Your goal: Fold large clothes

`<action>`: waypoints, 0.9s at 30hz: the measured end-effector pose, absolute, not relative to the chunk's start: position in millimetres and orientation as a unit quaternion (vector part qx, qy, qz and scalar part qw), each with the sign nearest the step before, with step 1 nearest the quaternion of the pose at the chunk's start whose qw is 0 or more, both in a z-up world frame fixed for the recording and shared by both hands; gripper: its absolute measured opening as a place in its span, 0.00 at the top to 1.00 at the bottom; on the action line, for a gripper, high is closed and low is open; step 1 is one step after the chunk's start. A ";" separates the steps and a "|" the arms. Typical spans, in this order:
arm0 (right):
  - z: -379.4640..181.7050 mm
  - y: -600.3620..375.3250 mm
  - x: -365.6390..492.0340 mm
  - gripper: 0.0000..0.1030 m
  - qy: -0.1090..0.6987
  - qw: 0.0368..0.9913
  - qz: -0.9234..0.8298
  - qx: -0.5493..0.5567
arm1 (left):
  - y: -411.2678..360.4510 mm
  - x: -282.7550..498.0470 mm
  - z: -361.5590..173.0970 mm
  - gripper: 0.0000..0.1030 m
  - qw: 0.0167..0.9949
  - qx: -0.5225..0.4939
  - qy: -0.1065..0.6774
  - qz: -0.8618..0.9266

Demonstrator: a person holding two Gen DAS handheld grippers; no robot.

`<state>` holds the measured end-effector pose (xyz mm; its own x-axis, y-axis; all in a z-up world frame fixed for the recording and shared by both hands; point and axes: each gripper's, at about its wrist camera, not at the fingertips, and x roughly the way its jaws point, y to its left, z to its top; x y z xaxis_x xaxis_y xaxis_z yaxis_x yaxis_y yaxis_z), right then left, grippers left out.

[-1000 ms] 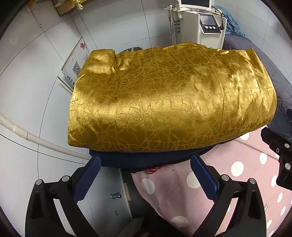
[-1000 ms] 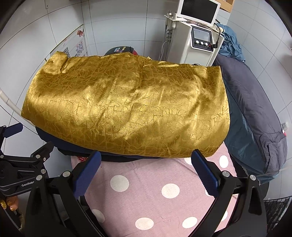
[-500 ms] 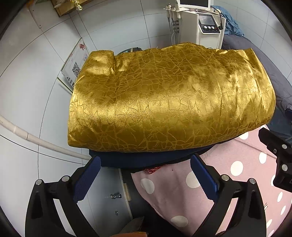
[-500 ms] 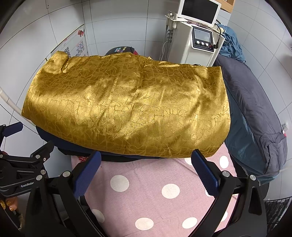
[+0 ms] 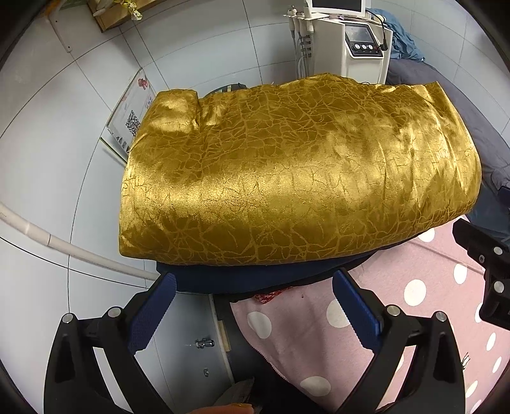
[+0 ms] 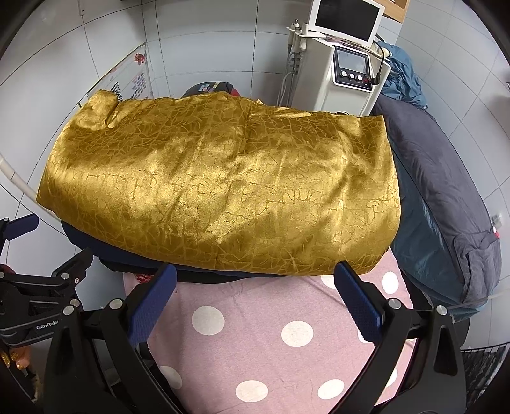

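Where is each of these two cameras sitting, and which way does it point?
Left wrist: sits on the left tool, looking forward at the gold cloth; the right tool shows at the edge.
Right wrist: sits on the right tool, facing the gold cloth.
Shared: gold cloth, pink dotted cover, white machine.

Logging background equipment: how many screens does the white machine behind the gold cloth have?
2: a large monitor on top of the white machine, and a smaller screen on its front face above the knobs. Sides not visible may hide more.
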<state>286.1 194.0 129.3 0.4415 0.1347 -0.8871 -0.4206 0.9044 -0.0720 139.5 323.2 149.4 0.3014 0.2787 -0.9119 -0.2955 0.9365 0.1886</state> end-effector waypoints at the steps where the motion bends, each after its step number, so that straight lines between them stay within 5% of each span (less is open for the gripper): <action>1: 129.6 193.7 286.0 0.05 0.502 0.837 0.165 -0.142 | 323.2 139.3 149.2 0.06 0.806 -0.008 0.564 0.178; 27: 128.9 197.5 286.5 0.05 0.502 0.836 0.168 -0.146 | 321.7 139.3 150.5 0.06 0.807 -0.002 0.563 0.178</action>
<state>286.5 197.5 128.9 0.4404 0.1340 -0.8878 -0.4264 0.9014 -0.0755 139.3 321.7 150.5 0.3027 0.2863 -0.9091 -0.2899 0.9363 0.1983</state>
